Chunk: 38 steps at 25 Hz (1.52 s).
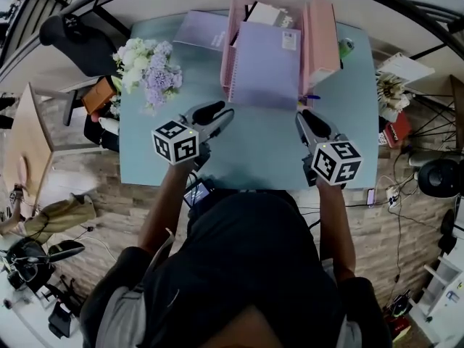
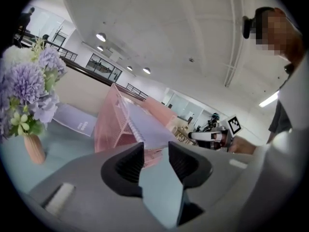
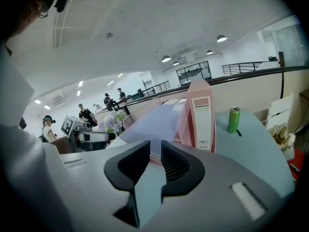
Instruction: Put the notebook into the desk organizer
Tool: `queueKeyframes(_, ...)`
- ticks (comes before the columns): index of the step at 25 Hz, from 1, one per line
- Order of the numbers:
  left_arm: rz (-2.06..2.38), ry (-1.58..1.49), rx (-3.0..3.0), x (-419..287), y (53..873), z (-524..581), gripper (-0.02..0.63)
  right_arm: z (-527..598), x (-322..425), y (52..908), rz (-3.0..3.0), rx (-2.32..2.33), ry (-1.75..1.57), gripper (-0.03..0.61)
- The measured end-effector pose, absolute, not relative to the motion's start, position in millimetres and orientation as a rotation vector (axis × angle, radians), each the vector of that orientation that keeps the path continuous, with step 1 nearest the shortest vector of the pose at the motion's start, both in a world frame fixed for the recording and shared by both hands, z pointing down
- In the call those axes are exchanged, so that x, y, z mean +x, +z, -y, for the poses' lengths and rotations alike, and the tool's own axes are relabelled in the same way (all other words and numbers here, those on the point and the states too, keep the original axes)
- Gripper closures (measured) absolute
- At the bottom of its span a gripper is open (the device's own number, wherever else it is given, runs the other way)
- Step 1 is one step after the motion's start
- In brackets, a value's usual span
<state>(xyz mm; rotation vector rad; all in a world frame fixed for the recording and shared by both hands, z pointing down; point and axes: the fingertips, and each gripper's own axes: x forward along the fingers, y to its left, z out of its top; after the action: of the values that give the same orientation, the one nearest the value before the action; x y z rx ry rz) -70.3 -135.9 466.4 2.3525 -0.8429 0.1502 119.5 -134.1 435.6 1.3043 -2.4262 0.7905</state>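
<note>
Lilac notebook (image 1: 264, 67), label unreadable, leans in the pink desk organizer (image 1: 227, 56) at upper centre, beyond your empty, slightly parted left gripper (image 1: 223, 111) and right gripper (image 1: 304, 115).

Bright, even light pours from round ceiling lamps (image 2: 101, 36) and a strip light (image 2: 269, 99), so the left gripper (image 1: 220, 110) and right gripper (image 1: 304, 115) throw only faint, soft shadows near the front edge of the desk (image 1: 254, 143). Every view bows hard toward black corners (the gripper views worst). Distant figures smear.
</note>
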Motion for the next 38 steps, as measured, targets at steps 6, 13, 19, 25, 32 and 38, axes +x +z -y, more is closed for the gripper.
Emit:
queueKeyframes(6, 0.85, 0.107, 2.309, -61, 473, 147, 0.411, 144, 125, 450, 2.437, 1.282, 0.877, 0.523)
queueKeyframes(13, 0.881, 0.061, 2.235, -58, 481, 158, 0.356, 153, 119, 463, 2.496, 1.201, 1.061, 0.442)
queueKeyframes(19, 0.849, -0.047, 2.184, -49, 478, 167, 0.348, 165, 113, 473, 2.542, 1.129, 1.29, 0.387)
queueKeyframes(25, 0.824, -0.116, 2.131, -46, 480, 176, 0.333, 175, 108, 485, 2.539, 1.074, 1.411, 0.374)
queueKeyframes(32, 0.823, -0.103, 2.117, -40, 484, 183, 0.333, 182, 97, 492, 2.533, 0.977, 1.482, 0.376)
queueKeyframes(38, 0.834, -0.102, 2.091, -43, 491, 187, 0.419, 181, 88, 490, 2.515, 0.9, 1.478, 0.442)
